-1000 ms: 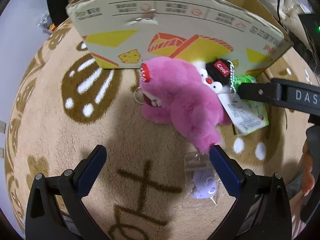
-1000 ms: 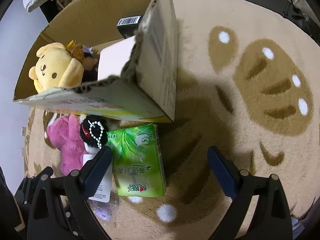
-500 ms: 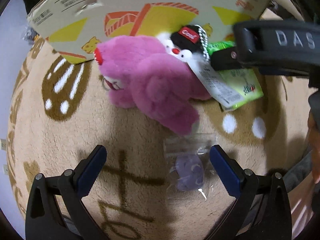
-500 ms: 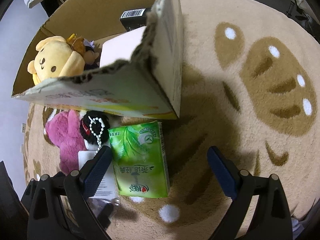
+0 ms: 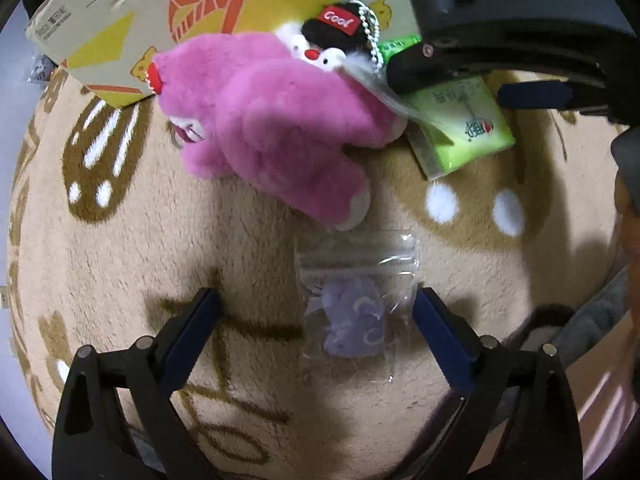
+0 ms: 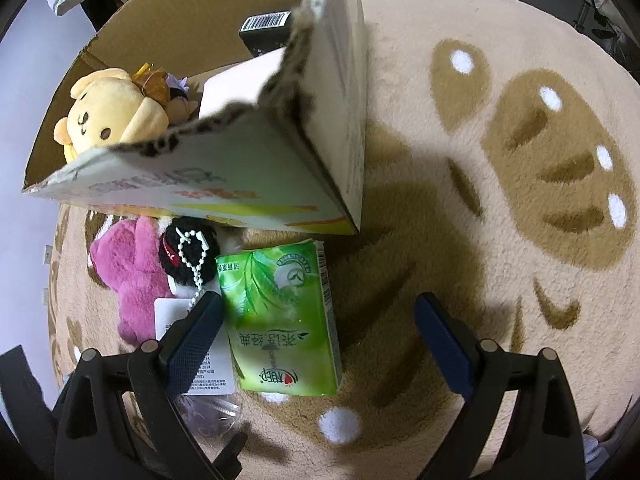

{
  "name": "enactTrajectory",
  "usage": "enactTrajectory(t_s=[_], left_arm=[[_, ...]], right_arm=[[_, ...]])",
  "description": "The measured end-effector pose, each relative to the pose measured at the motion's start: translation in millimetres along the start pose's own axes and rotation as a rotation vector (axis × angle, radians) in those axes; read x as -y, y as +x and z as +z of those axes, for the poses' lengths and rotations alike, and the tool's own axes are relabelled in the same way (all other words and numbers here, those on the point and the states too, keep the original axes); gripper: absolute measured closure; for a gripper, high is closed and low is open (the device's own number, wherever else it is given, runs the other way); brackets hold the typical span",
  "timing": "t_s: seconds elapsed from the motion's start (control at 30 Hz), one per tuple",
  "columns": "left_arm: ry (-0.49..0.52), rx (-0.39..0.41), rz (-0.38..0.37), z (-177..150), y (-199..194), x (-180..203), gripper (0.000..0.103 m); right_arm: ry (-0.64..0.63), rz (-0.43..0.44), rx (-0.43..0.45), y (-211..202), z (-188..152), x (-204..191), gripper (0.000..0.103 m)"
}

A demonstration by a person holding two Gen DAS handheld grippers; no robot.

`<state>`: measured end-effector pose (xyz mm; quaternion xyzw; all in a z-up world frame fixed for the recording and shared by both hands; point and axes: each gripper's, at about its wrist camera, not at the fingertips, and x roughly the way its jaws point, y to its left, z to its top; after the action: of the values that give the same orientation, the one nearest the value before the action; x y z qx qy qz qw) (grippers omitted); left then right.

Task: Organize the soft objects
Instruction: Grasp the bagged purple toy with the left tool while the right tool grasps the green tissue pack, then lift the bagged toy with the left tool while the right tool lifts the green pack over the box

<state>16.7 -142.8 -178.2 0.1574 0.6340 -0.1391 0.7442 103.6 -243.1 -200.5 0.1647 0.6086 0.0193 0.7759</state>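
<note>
A pink plush bear [image 5: 272,128] lies on the rug against a cardboard box [image 5: 200,16]. A small black-and-white plush keychain [image 5: 336,40] with a bead chain and paper tag rests on it. A green tissue pack [image 6: 280,316] lies beside them. A clear bag holding a purple soft toy [image 5: 354,316] lies between the open jaws of my left gripper [image 5: 316,316], nearer its right finger. My right gripper [image 6: 316,320] is open over the tissue pack, its left finger over the tag. A yellow plush [image 6: 112,116] sits inside the box [image 6: 256,168].
The round beige rug with brown paw prints [image 6: 552,184] spreads to the right of the box. A black item with a barcode [image 6: 268,28] and a pale flat item sit in the box. The right gripper's body [image 5: 512,20] fills the upper right of the left wrist view.
My left gripper has moved forward and down, so the bagged purple toy now sits between its fingers. My right gripper has come closer to the tissue pack.
</note>
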Motion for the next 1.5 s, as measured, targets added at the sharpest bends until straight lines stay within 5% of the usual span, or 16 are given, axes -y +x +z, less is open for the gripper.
enactTrajectory(t_s=[0.2, 0.43, 0.6, 1.07, 1.5], left_arm=[[-0.02, 0.009, 0.013, -3, -5, 1, 0.028], [-0.052, 0.017, 0.021, -9, -9, -8, 0.06], [-0.078, 0.028, -0.009, -10, -16, -19, 0.063], [-0.104, -0.014, -0.036, 5, 1, -64, 0.054], [-0.134, 0.075, -0.003, 3, -18, -75, 0.063]], right_arm=[[-0.03, -0.04, -0.02, 8, -4, -4, 0.003], [-0.042, -0.066, -0.013, 8, -7, -13, 0.025], [-0.005, -0.05, 0.0, 5, -9, -7, 0.042], [-0.013, -0.038, -0.007, 2, -13, -4, 0.042], [-0.048, -0.015, 0.05, -24, -14, -14, 0.045]])
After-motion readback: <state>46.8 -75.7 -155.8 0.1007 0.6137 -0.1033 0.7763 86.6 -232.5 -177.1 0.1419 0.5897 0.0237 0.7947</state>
